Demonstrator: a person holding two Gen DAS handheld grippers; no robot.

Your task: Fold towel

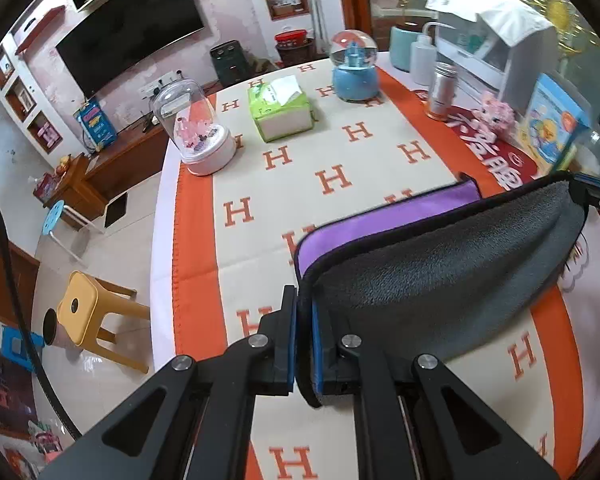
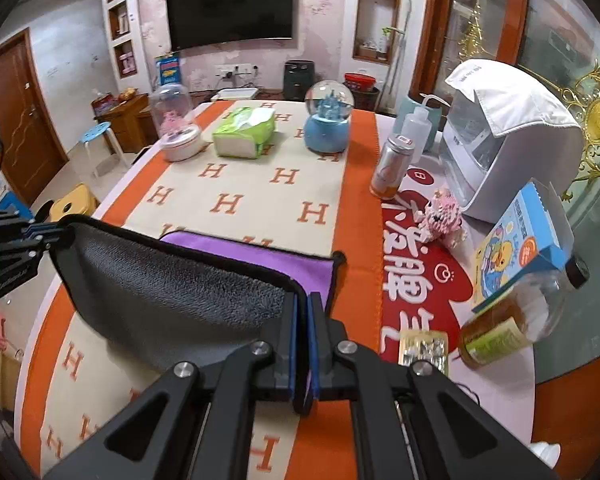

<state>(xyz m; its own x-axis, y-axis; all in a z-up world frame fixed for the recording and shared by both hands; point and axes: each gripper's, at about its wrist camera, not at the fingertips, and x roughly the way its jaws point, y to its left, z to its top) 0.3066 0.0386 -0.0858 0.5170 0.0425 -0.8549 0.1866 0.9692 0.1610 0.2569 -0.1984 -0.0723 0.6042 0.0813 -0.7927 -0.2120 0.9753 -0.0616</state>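
While both tongs are clamped on the towel (image 1: 440,272), left tongs (image 1: 303,344) and right tongs (image 2: 302,344) each on a near corner, I hold the near edge above the table (image 1: 340,152), on my side of the tissue pack (image 1: 282,108). It sags between the corners, so I judge it soft and light; the piped hem seems the best hold.

The left tool (image 1: 303,344) is pinching one corner of the towel (image 1: 440,276), its gray side facing the camera and its purple side lying behind on the tabletop (image 1: 340,152). The right tool (image 1: 592,192) is gripping the other raised corner. A tissue pack (image 1: 282,110) is sitting farther back.
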